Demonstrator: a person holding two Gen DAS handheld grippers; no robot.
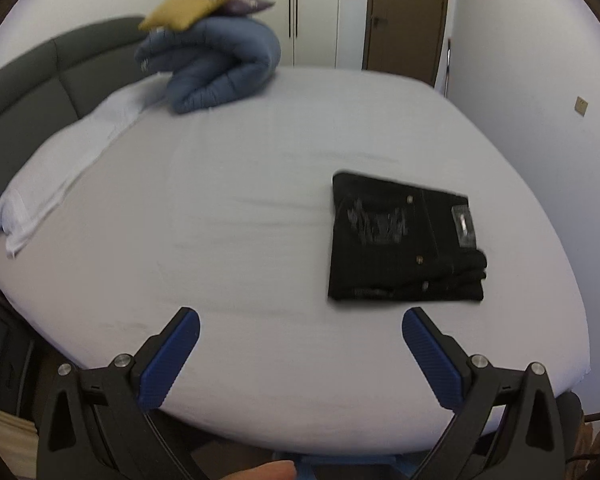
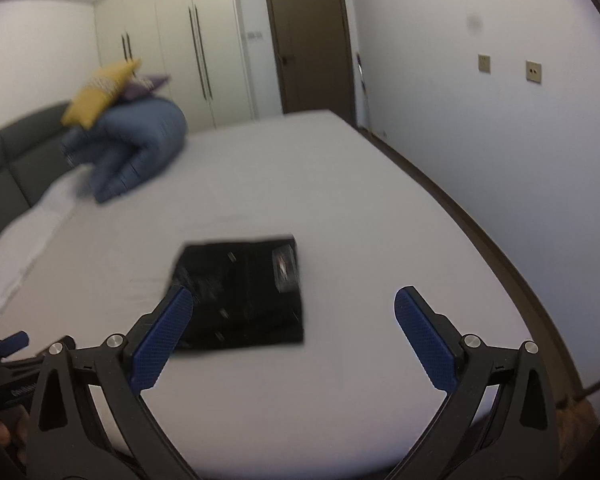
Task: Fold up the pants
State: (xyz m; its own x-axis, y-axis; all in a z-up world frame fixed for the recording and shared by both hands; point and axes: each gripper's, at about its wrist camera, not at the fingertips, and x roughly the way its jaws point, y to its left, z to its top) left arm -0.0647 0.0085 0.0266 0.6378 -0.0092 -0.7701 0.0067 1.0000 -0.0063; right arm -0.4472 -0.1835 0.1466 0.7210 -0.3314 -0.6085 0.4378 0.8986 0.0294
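The black pants (image 1: pixel 404 240) lie folded into a compact rectangle on the white bed sheet (image 1: pixel 240 220), with a back pocket and label facing up. They also show in the right wrist view (image 2: pixel 240 292). My left gripper (image 1: pixel 300 320) is open and empty, held above the bed's near edge, to the near left of the pants. My right gripper (image 2: pixel 292 300) is open and empty, raised above the pants' near right side. The left gripper's tip shows at the right view's left edge (image 2: pixel 14 340).
A rolled blue duvet (image 1: pixel 216 68) with a yellow cushion (image 1: pixel 192 2) on top sits at the bed's far left. A white pillow (image 1: pixel 60 180) lies by the grey headboard (image 1: pixel 28 92). Wardrobes and a brown door (image 2: pixel 308 36) stand behind; a wall runs along the right.
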